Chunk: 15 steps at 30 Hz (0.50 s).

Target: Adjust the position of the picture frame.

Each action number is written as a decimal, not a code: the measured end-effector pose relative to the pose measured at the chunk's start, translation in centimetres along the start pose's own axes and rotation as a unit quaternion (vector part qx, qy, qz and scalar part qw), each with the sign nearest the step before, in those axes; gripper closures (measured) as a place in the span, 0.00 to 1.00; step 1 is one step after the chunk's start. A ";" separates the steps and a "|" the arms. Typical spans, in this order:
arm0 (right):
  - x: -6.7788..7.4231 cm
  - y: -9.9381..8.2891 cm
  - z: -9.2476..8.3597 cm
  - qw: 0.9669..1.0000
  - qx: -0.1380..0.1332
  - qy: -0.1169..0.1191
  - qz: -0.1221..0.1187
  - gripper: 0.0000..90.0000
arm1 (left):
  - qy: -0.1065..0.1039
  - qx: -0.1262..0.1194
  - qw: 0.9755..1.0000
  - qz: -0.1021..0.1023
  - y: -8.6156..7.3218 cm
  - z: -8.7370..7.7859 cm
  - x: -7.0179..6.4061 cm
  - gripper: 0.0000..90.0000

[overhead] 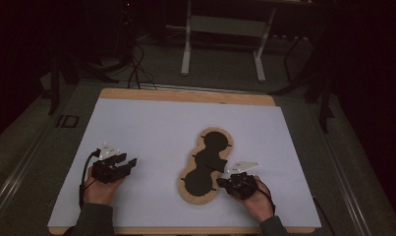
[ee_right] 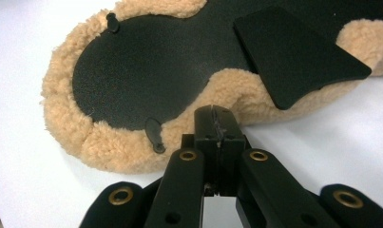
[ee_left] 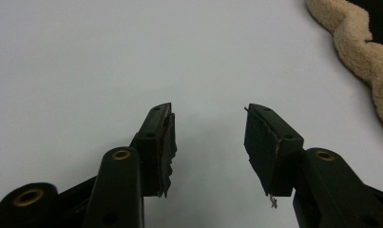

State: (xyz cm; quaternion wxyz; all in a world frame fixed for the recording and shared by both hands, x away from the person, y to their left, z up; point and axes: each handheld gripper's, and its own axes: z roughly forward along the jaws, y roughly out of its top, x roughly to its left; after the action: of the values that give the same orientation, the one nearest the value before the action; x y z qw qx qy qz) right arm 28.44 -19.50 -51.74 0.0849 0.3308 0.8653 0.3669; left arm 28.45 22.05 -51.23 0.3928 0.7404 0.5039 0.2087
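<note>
A peanut-shaped pad [overhead: 205, 164] of tan fleece with a black backing lies face down on the white mat, right of centre. My right gripper [overhead: 221, 183] sits at its near right edge. In the right gripper view that gripper [ee_right: 216, 115] is shut, its tips against the fleece rim [ee_right: 84, 137], with nothing seen between the jaws. A black flap [ee_right: 298, 52] lifts off the black backing [ee_right: 146, 71], and small black tabs [ee_right: 155, 134] poke over the rim. My left gripper [overhead: 129, 162] rests on the mat to the left, apart from the pad. Its jaws [ee_left: 208, 111] stand open and empty, with the fleece [ee_left: 365, 52] at the far right.
The white mat [overhead: 151, 123] covers a wooden table whose edge [overhead: 185, 96] shows at the back. Beyond it stand a white metal frame [overhead: 225, 29] and cables [overhead: 136, 69] on a dark floor. Bare mat lies between the two grippers.
</note>
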 end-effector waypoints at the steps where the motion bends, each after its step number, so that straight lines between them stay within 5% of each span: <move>1: 0.0 0.1 0.1 1.000 -0.001 0.000 -0.001 1.00 | 0.000 0.000 1.000 0.000 0.0 0.0 0.0 0.59; 15: 0.7 0.1 0.3 1.000 0.015 -0.001 -0.016 1.00 | -0.004 0.000 1.000 0.004 0.0 -0.1 0.0 0.59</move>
State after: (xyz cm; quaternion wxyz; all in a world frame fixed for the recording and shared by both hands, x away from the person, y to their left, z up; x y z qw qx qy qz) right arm 28.06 -18.81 -51.85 0.0874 0.3182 0.8758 0.3523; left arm 28.41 22.04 -51.17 0.3947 0.7429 0.4995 0.2070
